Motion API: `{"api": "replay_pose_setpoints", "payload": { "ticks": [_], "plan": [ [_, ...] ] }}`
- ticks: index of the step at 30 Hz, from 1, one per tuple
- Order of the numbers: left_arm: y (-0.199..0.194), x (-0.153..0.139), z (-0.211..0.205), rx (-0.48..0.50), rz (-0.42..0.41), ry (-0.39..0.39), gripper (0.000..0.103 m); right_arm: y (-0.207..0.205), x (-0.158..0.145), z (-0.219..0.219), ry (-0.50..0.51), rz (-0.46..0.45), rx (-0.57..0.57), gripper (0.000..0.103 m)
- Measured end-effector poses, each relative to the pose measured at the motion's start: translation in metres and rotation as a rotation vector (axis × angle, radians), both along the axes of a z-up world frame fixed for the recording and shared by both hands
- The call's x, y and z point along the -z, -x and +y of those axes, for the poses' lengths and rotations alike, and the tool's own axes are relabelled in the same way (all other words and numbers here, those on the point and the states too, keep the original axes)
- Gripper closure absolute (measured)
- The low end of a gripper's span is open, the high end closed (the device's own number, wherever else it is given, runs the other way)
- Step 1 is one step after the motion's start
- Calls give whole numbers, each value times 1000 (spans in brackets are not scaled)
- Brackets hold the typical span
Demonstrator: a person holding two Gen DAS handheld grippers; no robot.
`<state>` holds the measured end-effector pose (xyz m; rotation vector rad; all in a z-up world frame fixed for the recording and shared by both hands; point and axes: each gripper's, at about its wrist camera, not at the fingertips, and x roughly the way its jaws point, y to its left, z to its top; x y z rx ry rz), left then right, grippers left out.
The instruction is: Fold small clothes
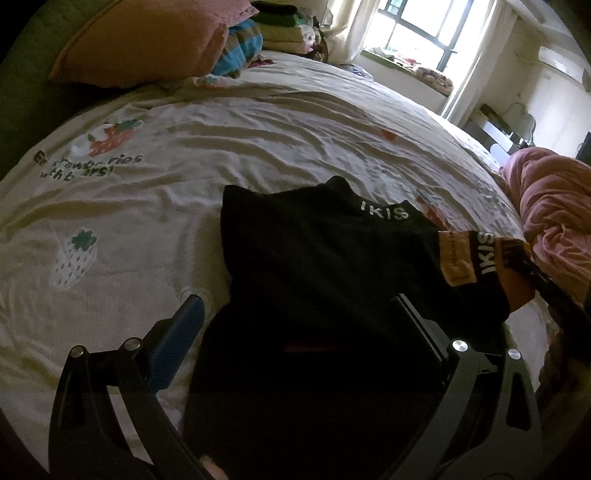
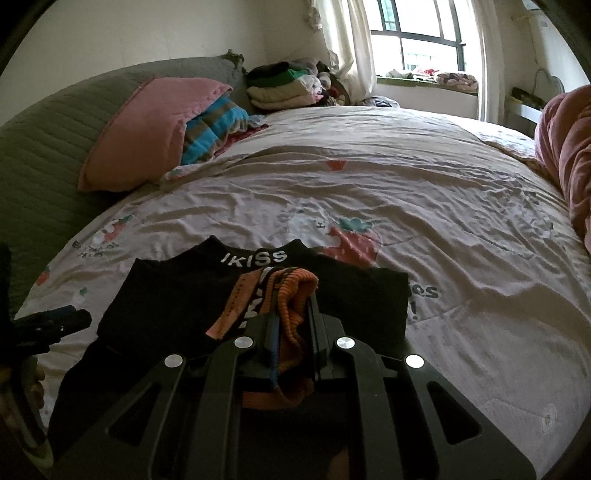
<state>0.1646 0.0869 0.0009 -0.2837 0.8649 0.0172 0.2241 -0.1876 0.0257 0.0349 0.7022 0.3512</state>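
A pair of black briefs with a white-lettered, orange-lined waistband lies on the strawberry-print bedspread. My left gripper is open, its fingers spread over the near part of the briefs. My right gripper is shut on the orange-lined waistband, folding it over the black fabric. In the left wrist view the right gripper holds the waistband end at the right. In the right wrist view the left gripper shows at the left edge.
A pink pillow and a striped blanket lie by the green headboard. Folded clothes are stacked at the far corner. A pink quilt is bunched on the right. A window stands beyond the bed.
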Motion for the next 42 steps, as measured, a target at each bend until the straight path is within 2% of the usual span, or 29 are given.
{"api": "replay_pose_setpoints", "payload": {
  "ticks": [14,22,25,27,29,33,42],
  "plan": [
    [-28,4,-25,49,17,-64,10,-8,13,-3,44,43,24,90],
    [-32,14,-22,52,44,-53,14,-8,18,-13,46,60,69,87],
    [-33,17,-22,55,48,-51,23,-7,16,-16,43,55,81,87],
    [-33,18,-22,52,43,-41,40,-5,17,-13,41,62,62,86],
    [-34,21,-21,57,49,-29,49,-5,19,-7,29,89,28,82],
    [-36,29,-21,81,64,-12,61,0,24,14,44,108,-41,82],
    [-32,49,-22,98,105,-24,61,7,41,60,82,158,-161,79]
  ]
}}
